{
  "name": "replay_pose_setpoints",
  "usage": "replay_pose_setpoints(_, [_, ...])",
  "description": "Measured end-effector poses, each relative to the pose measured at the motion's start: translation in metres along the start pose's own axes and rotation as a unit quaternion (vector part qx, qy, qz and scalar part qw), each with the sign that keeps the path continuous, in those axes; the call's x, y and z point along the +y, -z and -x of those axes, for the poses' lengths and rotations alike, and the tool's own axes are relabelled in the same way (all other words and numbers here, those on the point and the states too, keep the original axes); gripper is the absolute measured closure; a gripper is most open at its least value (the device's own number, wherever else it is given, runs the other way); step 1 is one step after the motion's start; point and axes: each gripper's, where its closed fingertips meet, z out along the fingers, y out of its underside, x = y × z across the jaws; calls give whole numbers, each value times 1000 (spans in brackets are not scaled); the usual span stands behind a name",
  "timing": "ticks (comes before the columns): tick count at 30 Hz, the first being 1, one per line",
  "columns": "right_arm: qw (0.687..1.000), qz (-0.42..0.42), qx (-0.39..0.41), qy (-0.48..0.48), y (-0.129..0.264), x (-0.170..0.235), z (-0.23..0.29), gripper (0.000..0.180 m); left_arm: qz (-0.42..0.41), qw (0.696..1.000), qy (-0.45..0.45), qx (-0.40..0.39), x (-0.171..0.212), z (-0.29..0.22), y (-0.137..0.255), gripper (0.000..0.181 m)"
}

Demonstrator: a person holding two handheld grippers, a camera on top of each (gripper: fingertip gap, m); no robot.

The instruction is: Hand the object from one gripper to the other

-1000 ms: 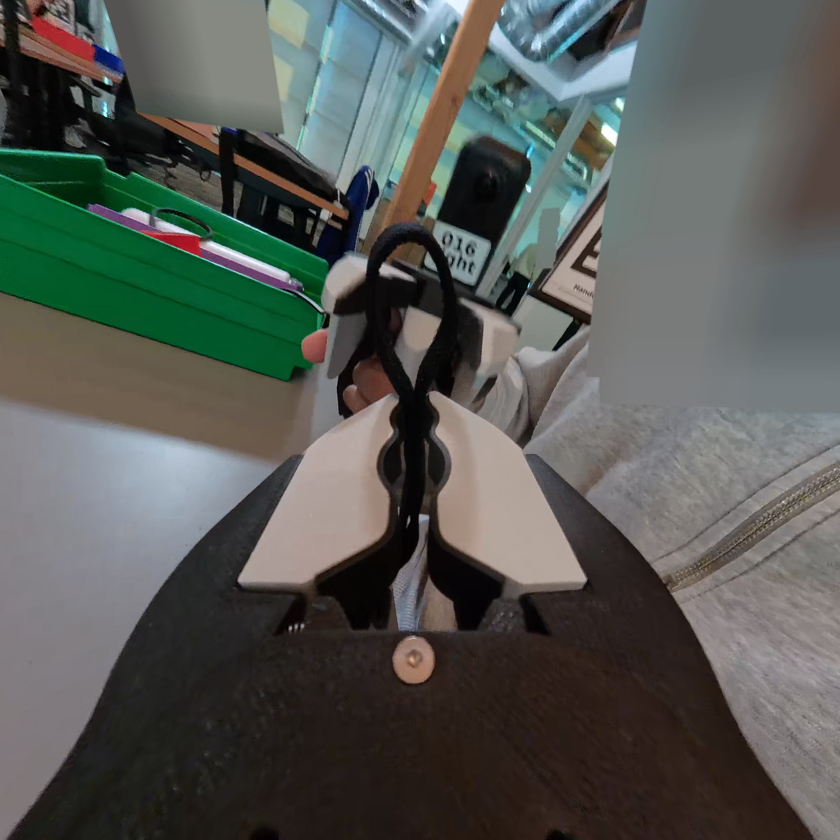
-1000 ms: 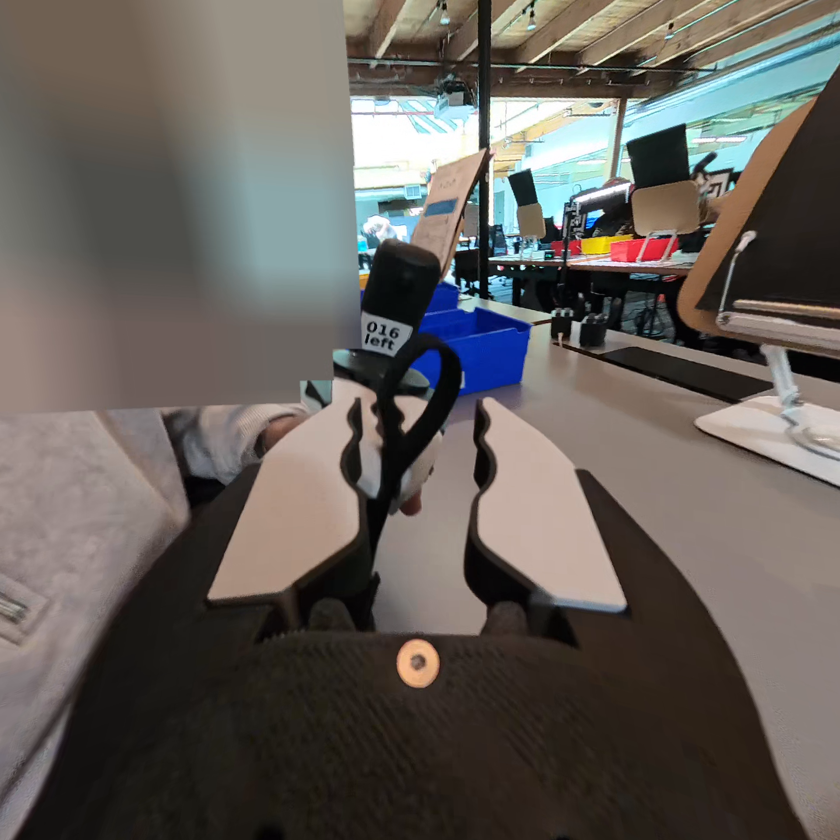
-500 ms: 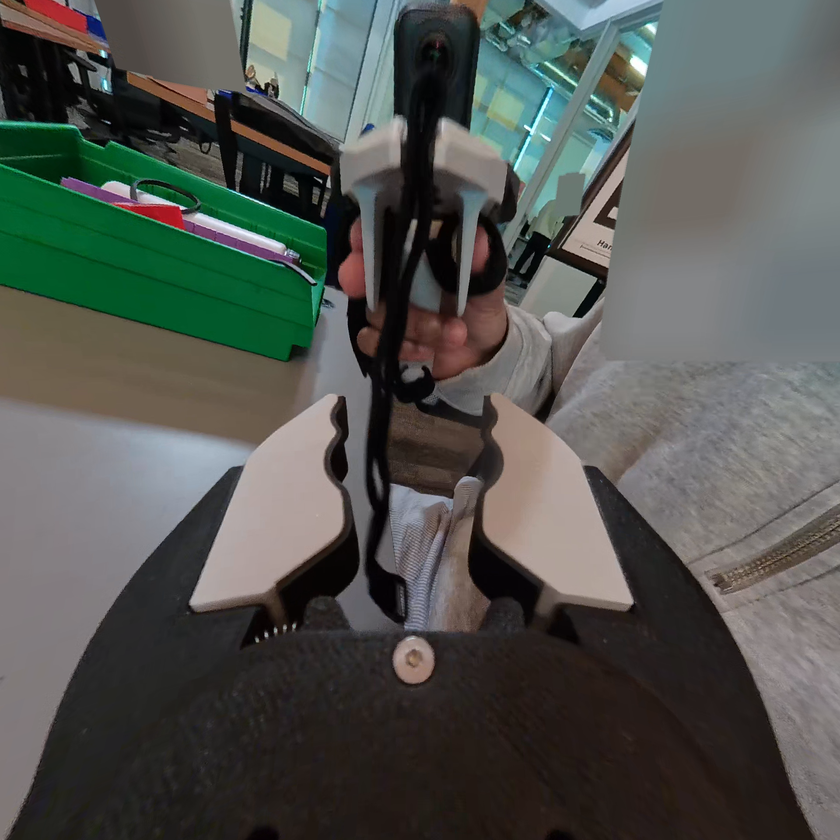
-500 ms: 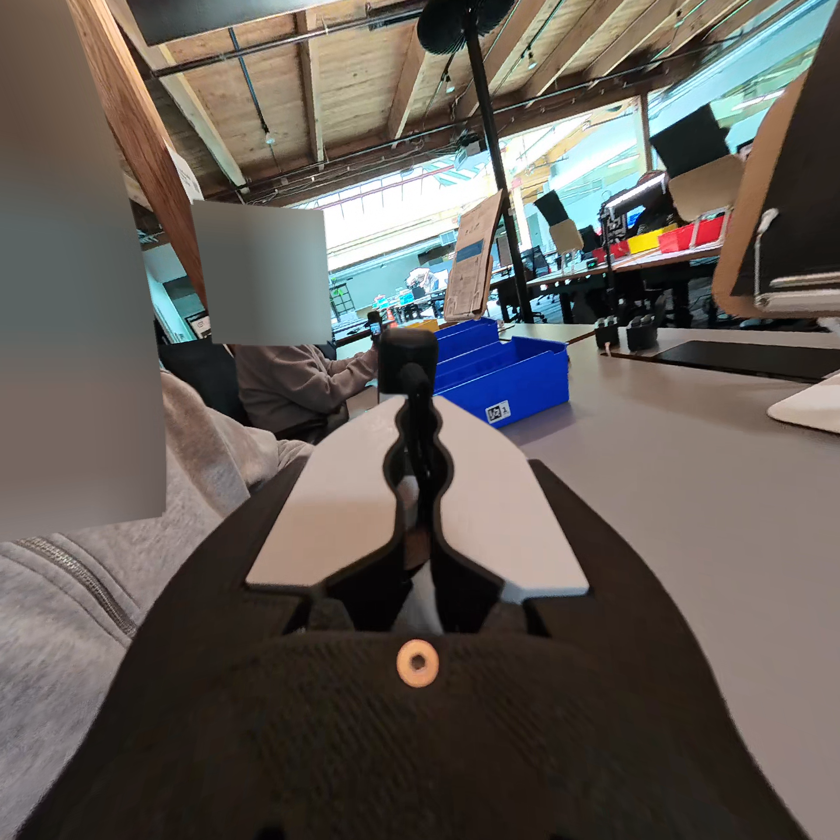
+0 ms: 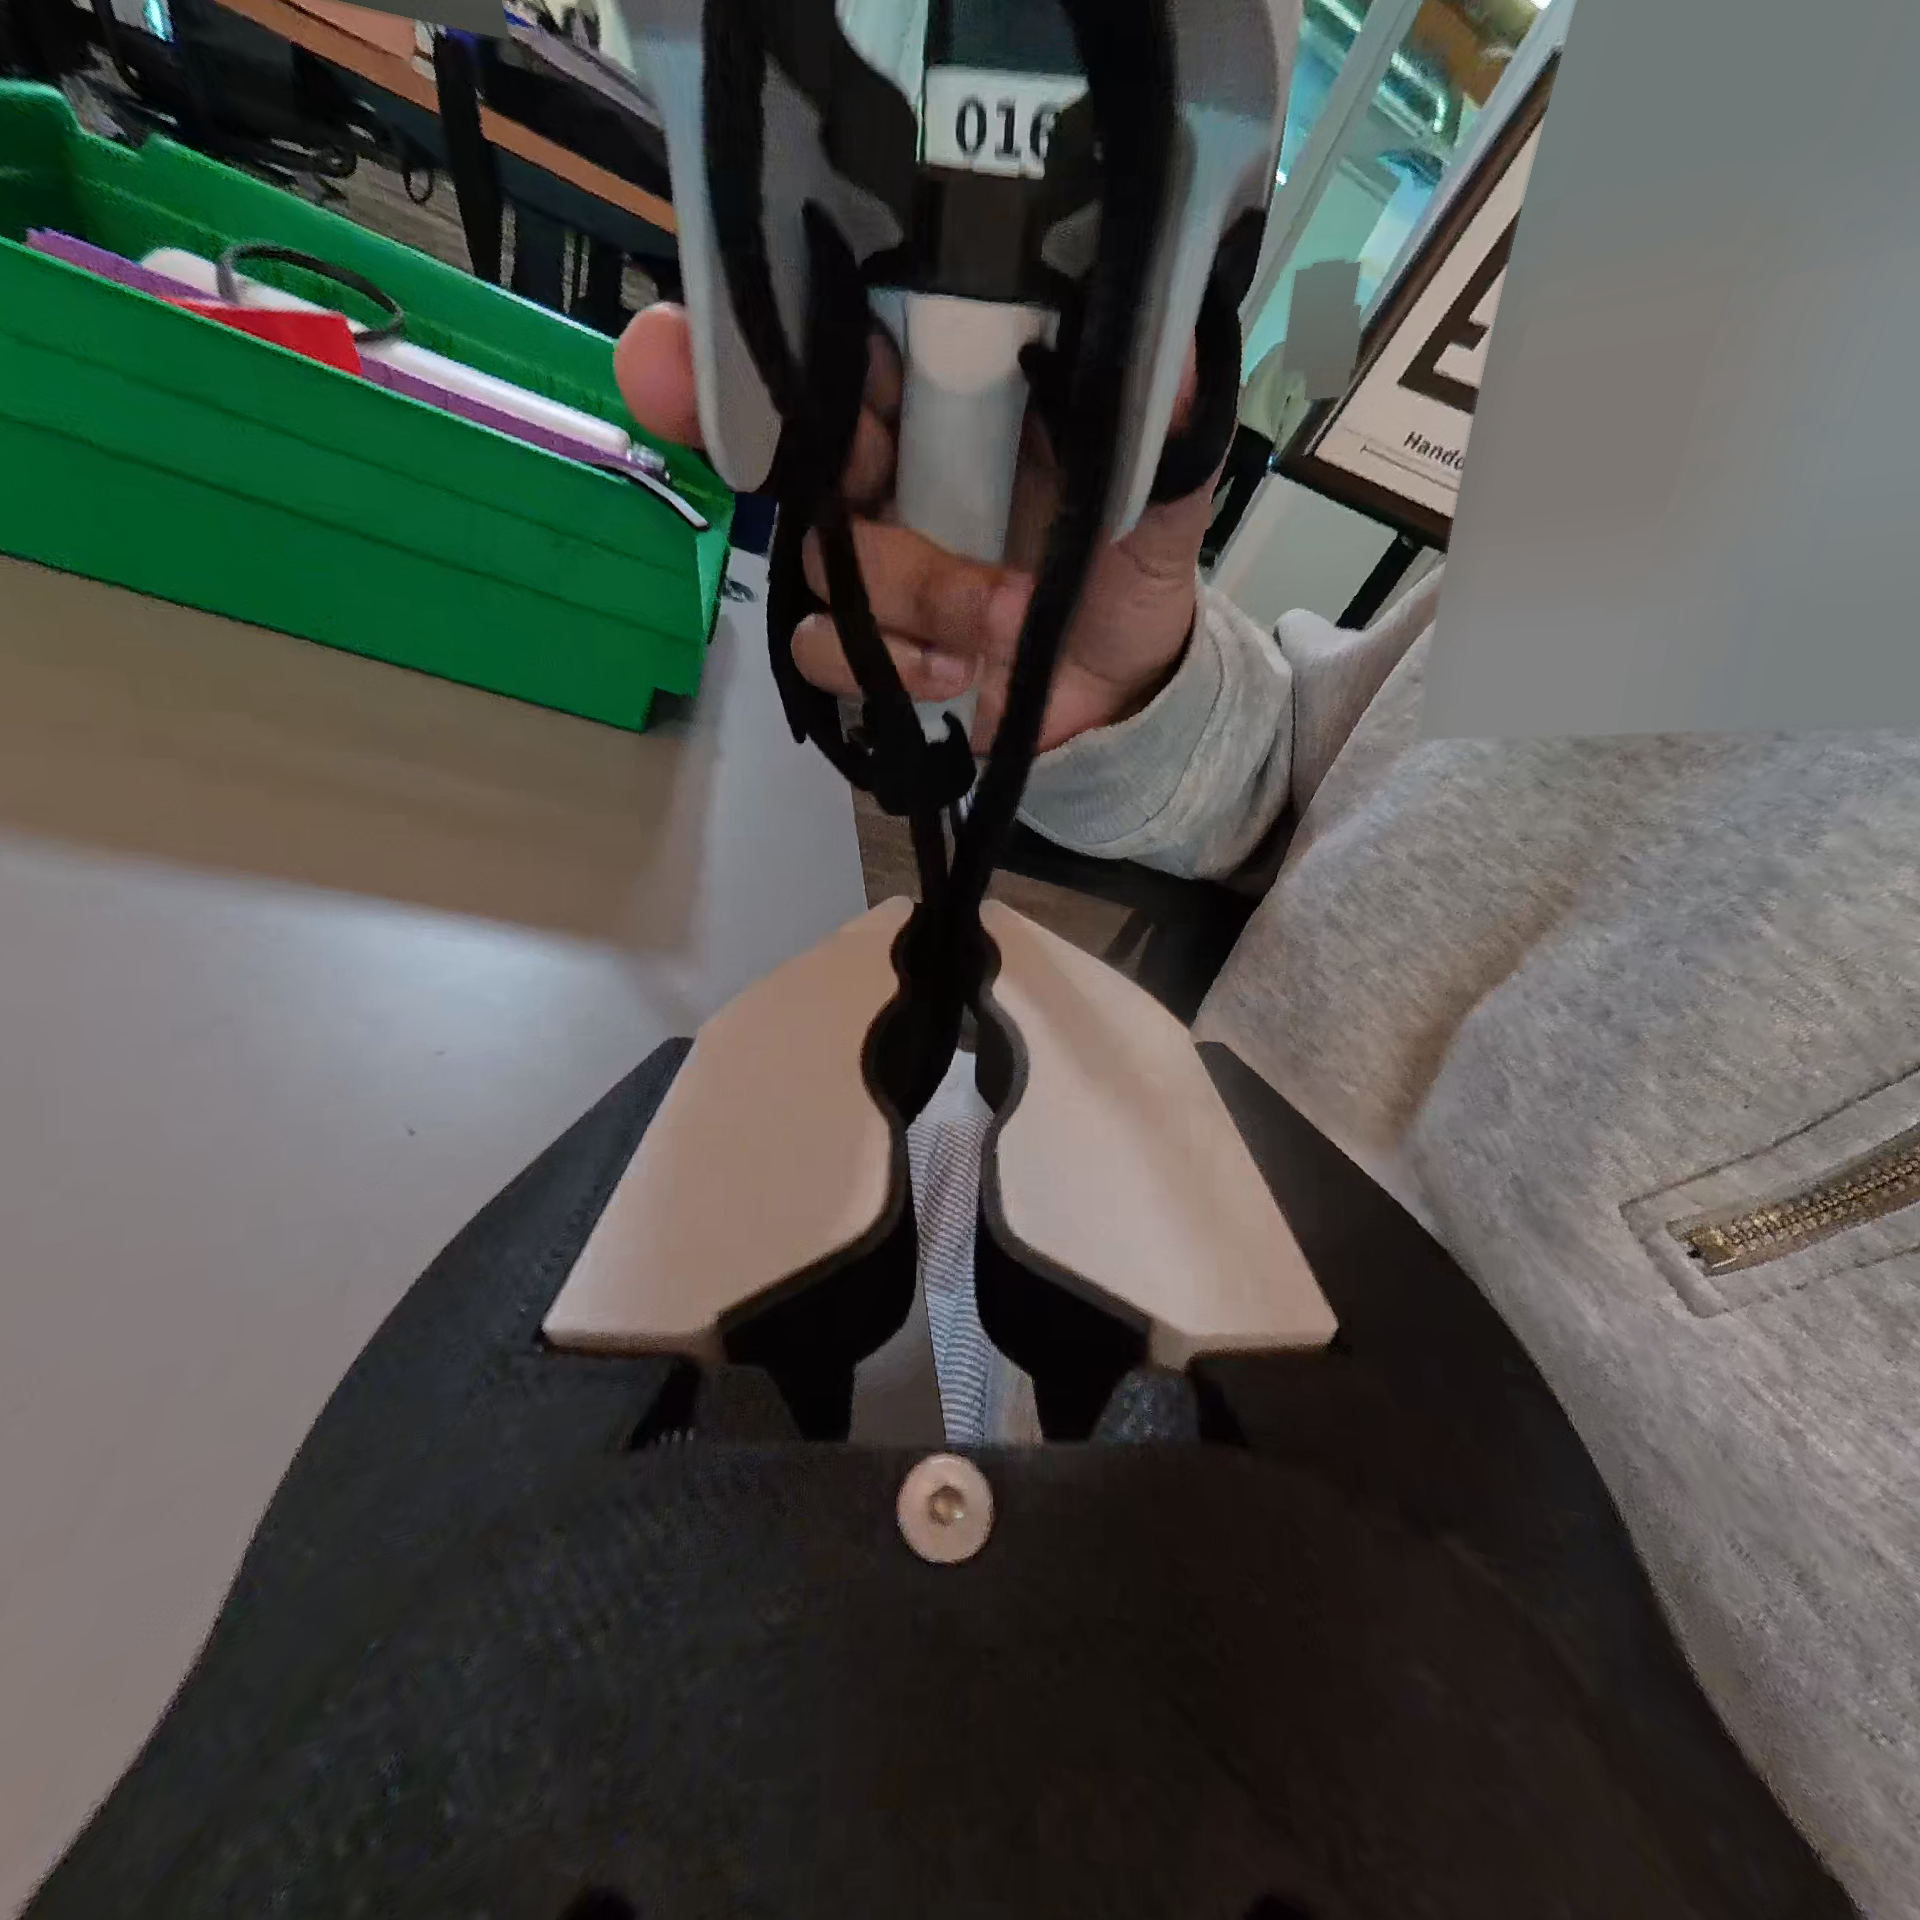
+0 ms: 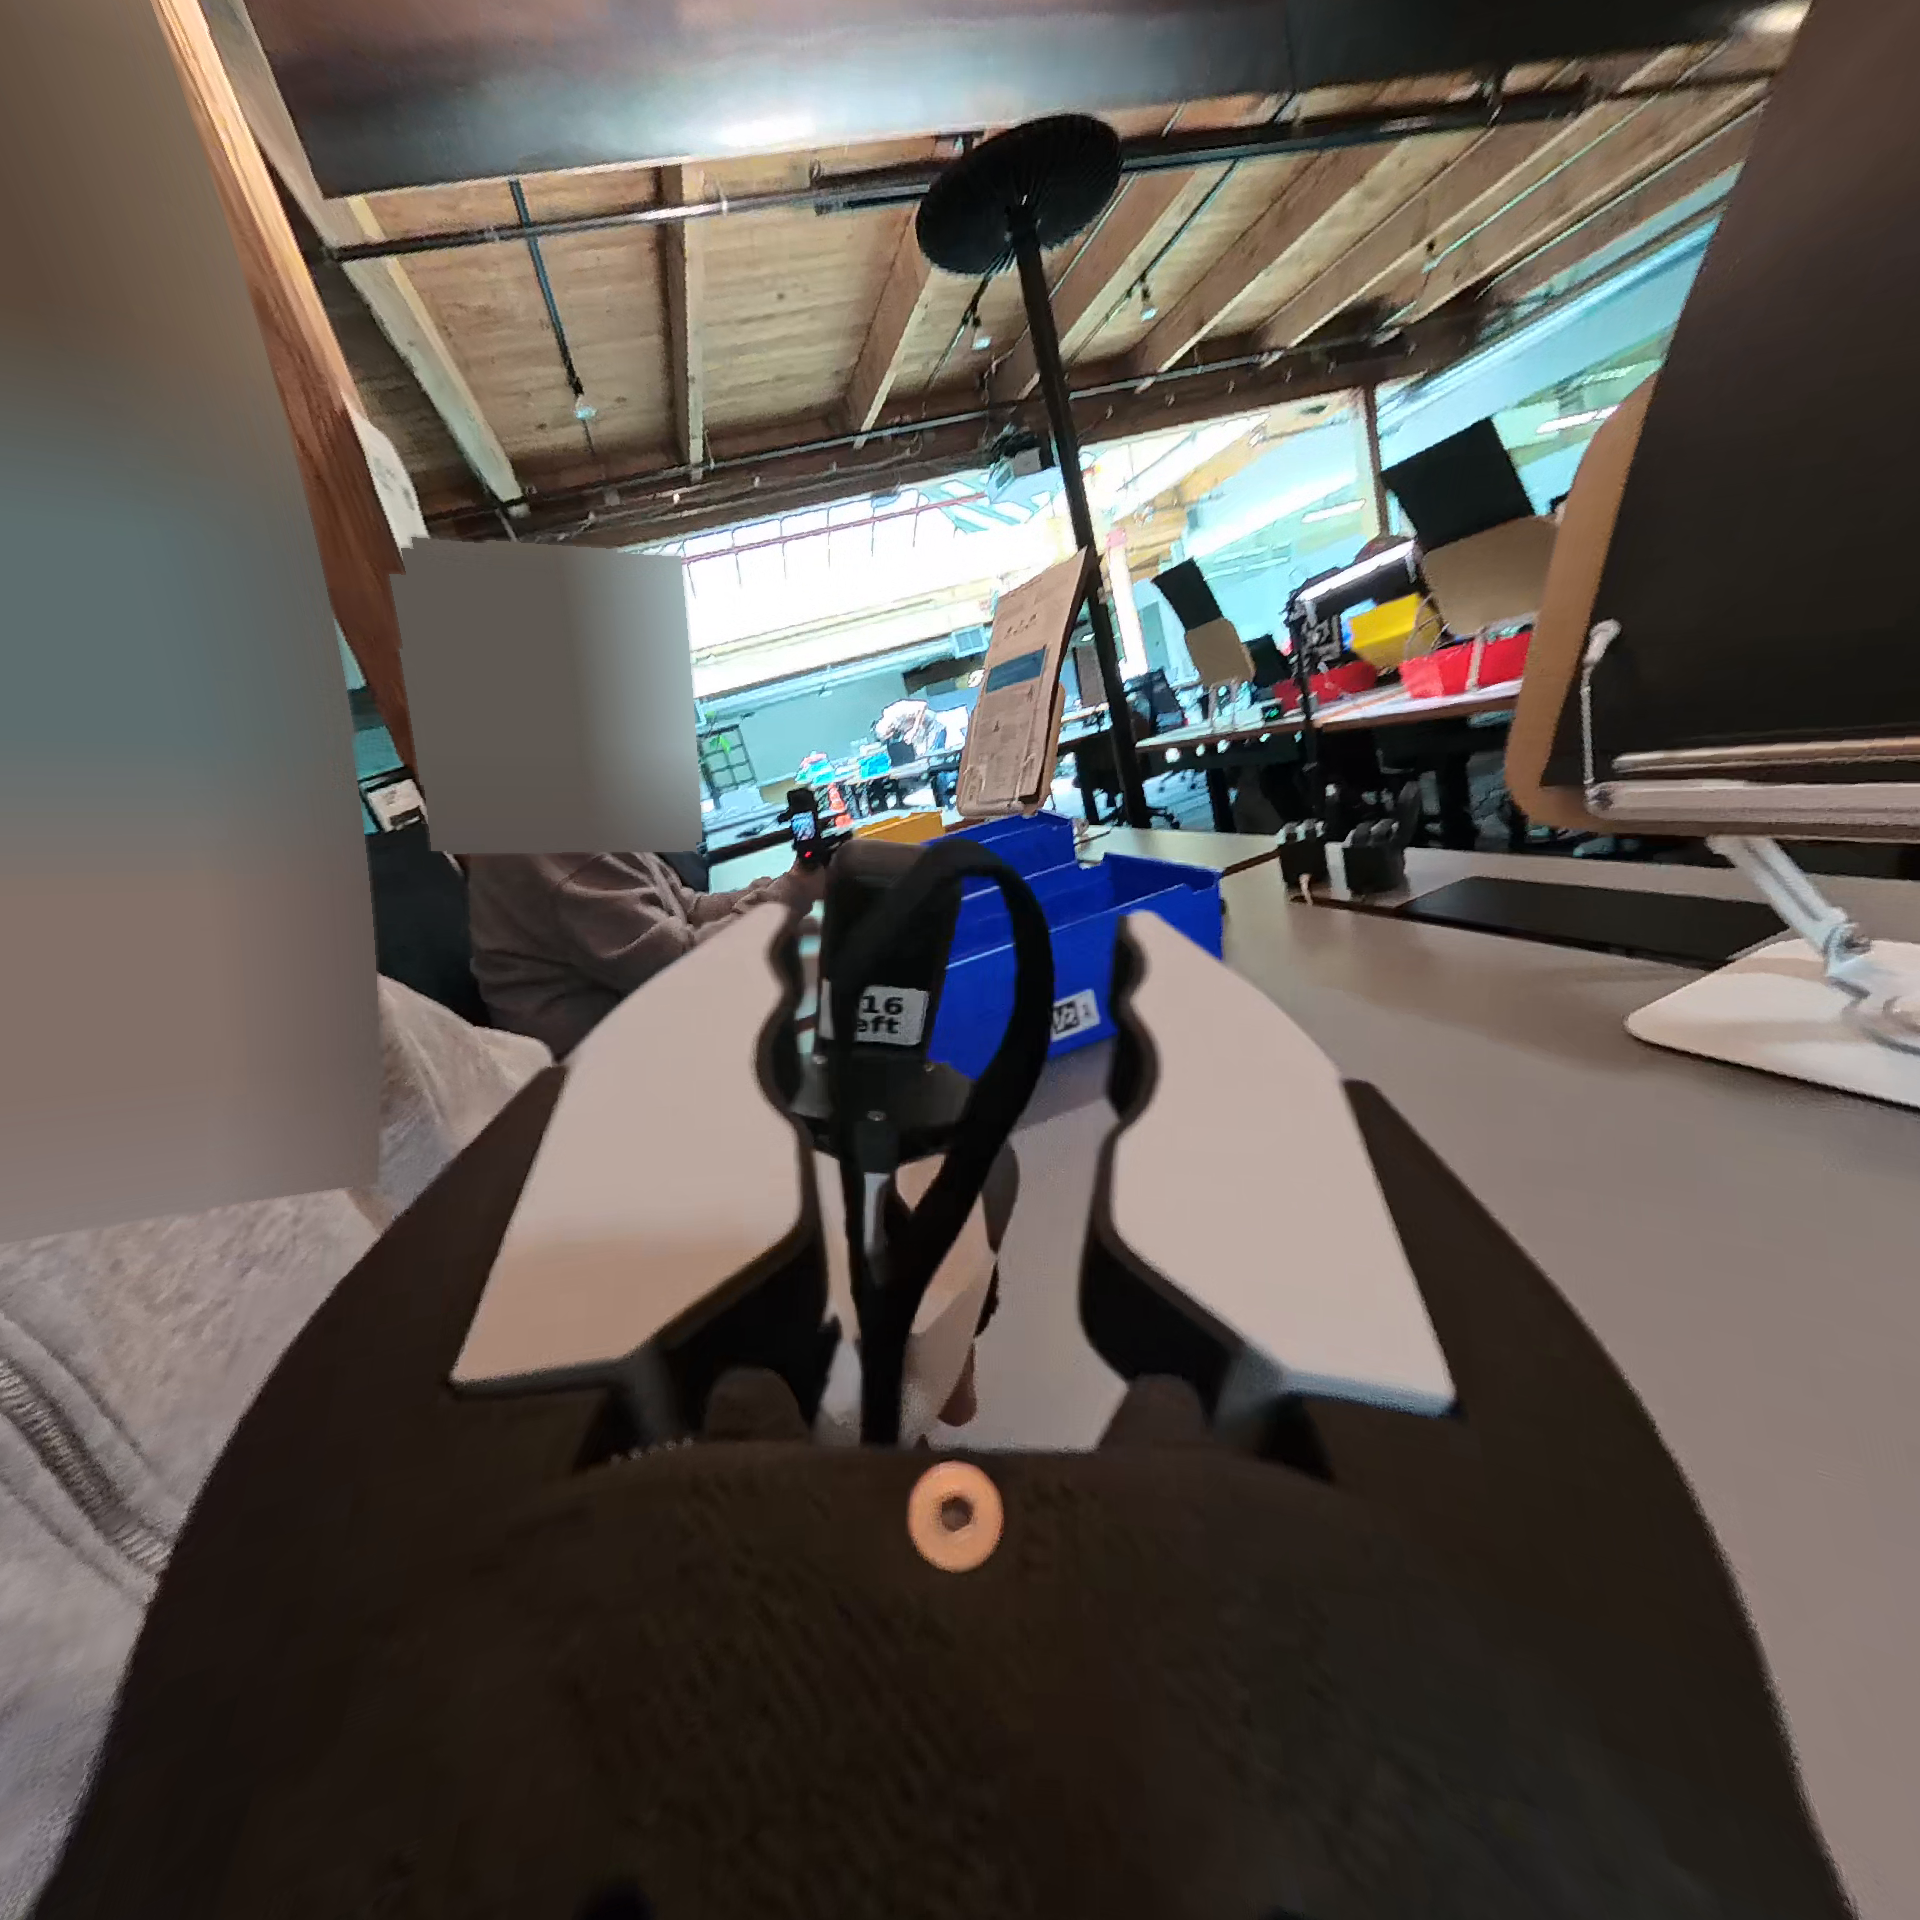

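A black cord loop (image 5: pixel 1044 592) is pinched at its lower end in my left gripper (image 5: pixel 945 920), which is shut on it. My right gripper (image 5: pixel 940 499) hangs just above, fingers pointing down and open, with the cord's strands running up between them. In the right wrist view my right gripper (image 6: pixel 956 920) is open and the cord loop (image 6: pixel 1003 1081) stands in the gap, clear of both fingers. The left gripper's black camera (image 6: pixel 873 935) shows just behind the loop. A hand (image 5: pixel 987 634) holds the right gripper's handle.
A green bin (image 5: pixel 312 499) with flat items sits on the grey table (image 5: pixel 260 1091) to the left. A blue bin (image 6: pixel 1101 925) and a white monitor stand (image 6: pixel 1766 1018) are on the table to the right. A grey-sweatered torso (image 5: pixel 1558 1039) is close. One gripper's finger ends stand about 12 centimeters off the other's.
One second ago my left gripper held the cord and the right was open. Half a second ago the right was shut on it and the left open. Now the left is shut on it again and the right has opened.
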Motion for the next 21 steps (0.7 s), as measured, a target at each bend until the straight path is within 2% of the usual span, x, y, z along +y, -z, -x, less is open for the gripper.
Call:
replay_pose_setpoints(2, [1000,-13,12,7,1,1,-6,107,-18,1000,7,-4,-6,2,4,177])
replay_pose_setpoints(8, [999,23,-3,-38,-3,34,-11,109,-58,998,28,-6,-20,8,17,177])
replay_pose_setpoints(10, [997,46,-19,-59,-8,49,-7,117,-57,998,22,-8,-20,8,17,177])
replay_pose_setpoints(11, [996,57,-27,-63,-10,56,-4,126,-56,998,20,-7,-19,7,17,177])
replay_pose_setpoints(14, [992,92,-59,-55,-13,74,7,173,-53,998,16,-4,-19,5,16,177])
replay_pose_setpoints(19, [992,102,-64,-36,-12,74,11,174,-57,998,33,10,-18,5,16,173])
replay_pose_setpoints(21, [993,99,-61,-29,-11,72,11,174,-65,997,38,4,-20,7,16,155])
